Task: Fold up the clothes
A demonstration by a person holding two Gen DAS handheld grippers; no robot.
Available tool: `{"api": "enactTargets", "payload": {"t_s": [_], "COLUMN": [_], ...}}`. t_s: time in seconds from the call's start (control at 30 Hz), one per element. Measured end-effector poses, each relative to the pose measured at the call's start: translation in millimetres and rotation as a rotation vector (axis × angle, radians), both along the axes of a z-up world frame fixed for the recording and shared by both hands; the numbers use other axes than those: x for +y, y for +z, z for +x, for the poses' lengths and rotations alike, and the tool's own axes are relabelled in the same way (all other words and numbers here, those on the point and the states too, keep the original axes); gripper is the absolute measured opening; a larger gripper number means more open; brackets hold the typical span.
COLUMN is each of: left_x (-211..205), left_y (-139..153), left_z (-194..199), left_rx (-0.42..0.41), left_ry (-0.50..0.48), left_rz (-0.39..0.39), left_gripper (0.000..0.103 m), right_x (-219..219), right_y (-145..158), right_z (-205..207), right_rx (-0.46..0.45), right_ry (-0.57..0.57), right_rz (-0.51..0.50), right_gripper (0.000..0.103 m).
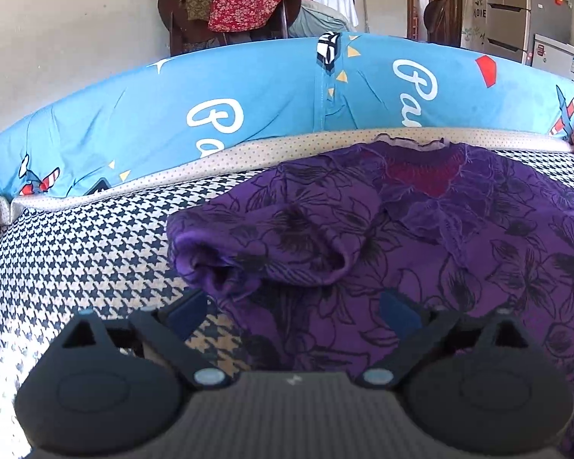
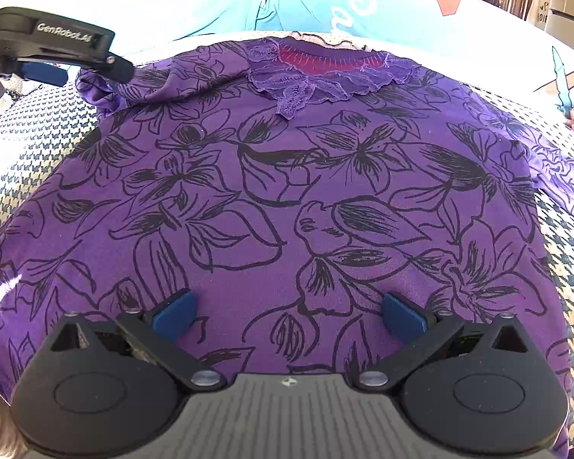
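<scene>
Houndstooth black-and-cream cloth covers the bed, and on it the purple top with black flower outlines and a lace collar lies spread flat, its neckline toward the far edge. Behind the bed's dotted beige border runs a long sky-blue bolster printed with white script and small aeroplanes. Beyond that, against the pale wall, a dark wooden chair heaped with red floral and patterned clothes stands well apart from the bed, with a grey refrigerator off to the right of it.

On the garment's left side one short sleeve is bunched back onto the body of the top, its cuff gaping open.

Left claw hangs just short of that sleeve with its blue pads spread wide and nothing between them; one pad is over the houndstooth, the other over purple fabric. Right claw hovers over the lower middle of the top, its jaws equally wide and empty.
</scene>
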State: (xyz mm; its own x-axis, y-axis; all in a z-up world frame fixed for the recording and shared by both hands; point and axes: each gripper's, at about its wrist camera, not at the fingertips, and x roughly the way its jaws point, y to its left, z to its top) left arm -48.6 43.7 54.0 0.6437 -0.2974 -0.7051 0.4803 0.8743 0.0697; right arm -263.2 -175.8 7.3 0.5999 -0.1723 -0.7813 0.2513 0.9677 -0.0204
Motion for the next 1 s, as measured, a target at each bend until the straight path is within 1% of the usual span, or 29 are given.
{"api": "enactTargets", "payload": {"t_s": [0.1,0.2,0.23,0.37,0.53,0.67,0.83,1.0], "left_x": [5,9,9,7,4,3,6,12], "left_y": [-5,-10,-11,-12,-14,-18,-21,-23], "left_z": [9,17,18,14,13,14,15,18], "left_rx": [0.04,0.111,0.123,0.108,0.111,0.1,0.115,0.142], "left_ry": [0.055,0.09,0.095,0.099,0.096,0.105,0.116,0.141], "left_rz": [-0.027,-0.086,-0.098,-0.075,-0.062,-0.036,-0.03,-0.045], "left_gripper": [0.1,0.101,0.101,0.102,0.103,0.103,0.103,0.103], "right_x": [0,1,1,1,1,2,3,3], "right_y": [0,-1,-1,-1,-1,-2,-3,-4], "right_z": [0,0,0,-1,-2,-3,-4,-6], "right_rx": [0.0,-0.003,-0.004,-0.009,-0.016,-0.025,-0.037,-0.05], "right_ry": [-0.003,-0.009,-0.011,-0.011,-0.01,-0.011,-0.009,-0.008], "right_rz": [0.001,-0.001,-0.002,-0.004,-0.005,-0.009,-0.011,-0.016], "right_gripper": [0.103,0.103,0.103,0.103,0.103,0.103,0.103,0.103]}}
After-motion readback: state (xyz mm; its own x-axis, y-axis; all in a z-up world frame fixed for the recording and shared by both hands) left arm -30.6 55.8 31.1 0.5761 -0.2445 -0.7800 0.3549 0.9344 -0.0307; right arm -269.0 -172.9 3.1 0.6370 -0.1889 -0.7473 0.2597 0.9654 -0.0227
